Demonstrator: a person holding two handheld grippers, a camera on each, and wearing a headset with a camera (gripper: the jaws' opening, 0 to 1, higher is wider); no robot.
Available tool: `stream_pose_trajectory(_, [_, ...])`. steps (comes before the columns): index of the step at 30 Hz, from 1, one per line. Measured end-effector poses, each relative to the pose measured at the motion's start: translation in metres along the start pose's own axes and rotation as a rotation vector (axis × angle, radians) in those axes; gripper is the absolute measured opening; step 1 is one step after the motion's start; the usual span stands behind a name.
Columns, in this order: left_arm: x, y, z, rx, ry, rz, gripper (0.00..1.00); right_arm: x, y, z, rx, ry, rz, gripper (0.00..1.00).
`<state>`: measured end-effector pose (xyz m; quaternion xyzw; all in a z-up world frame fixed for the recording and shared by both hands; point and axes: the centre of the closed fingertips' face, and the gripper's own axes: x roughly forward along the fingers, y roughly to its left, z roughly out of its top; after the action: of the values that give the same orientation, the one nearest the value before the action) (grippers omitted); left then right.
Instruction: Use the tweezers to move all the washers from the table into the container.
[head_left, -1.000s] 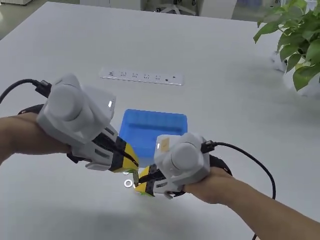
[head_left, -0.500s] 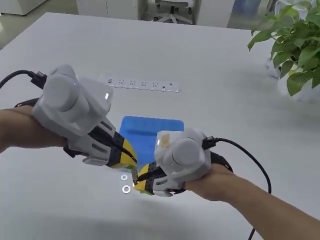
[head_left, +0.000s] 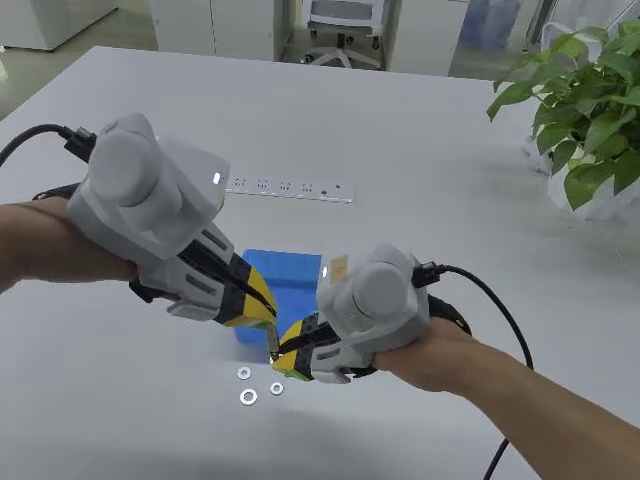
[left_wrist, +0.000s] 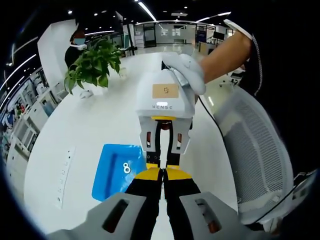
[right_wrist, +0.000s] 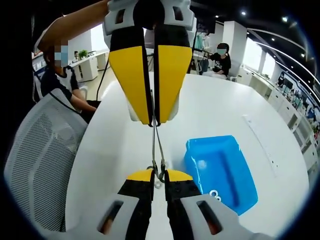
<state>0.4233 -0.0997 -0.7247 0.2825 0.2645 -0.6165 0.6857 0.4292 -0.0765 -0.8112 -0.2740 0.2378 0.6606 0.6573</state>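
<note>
**Washers: three loose on the table, tweezers pinched over them**

Three washers (head_left: 248, 397) lie on the white table (head_left: 430, 170) just off the near edge of the blue container (head_left: 290, 278), close together but not touching it. At least two more washers (left_wrist: 127, 169) rest inside the container, side by side on its floor.

The tweezers (right_wrist: 156, 145) stand between the two grippers, over the table just beside the container's near edge and above the loose washers. The left gripper (left_wrist: 162, 172) has its yellow-tipped jaws drawn narrow and clamped on one end of the tweezers. The right gripper (right_wrist: 159, 176) meets it nose to nose, its jaws likewise nearly together and pressing on the two thin legs at the other end. In the right gripper view a loose washer shows on the table just past that gripper's jaw tips, on the side away from the container. Whether the tweezers touch it cannot be told.
</note>
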Motion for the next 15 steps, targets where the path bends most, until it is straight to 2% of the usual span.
stream_pose_trajectory(9, [-0.002,0.021,0.011,0.028,-0.009,0.016,0.05,-0.008,-0.025,0.005,-0.013,0.0,-0.032,0.1])
stream_pose_trajectory(15, [-0.001,0.034,0.013,0.041,-0.01,0.028,0.05,-0.009,-0.038,0.005,-0.004,-0.009,-0.046,0.1])
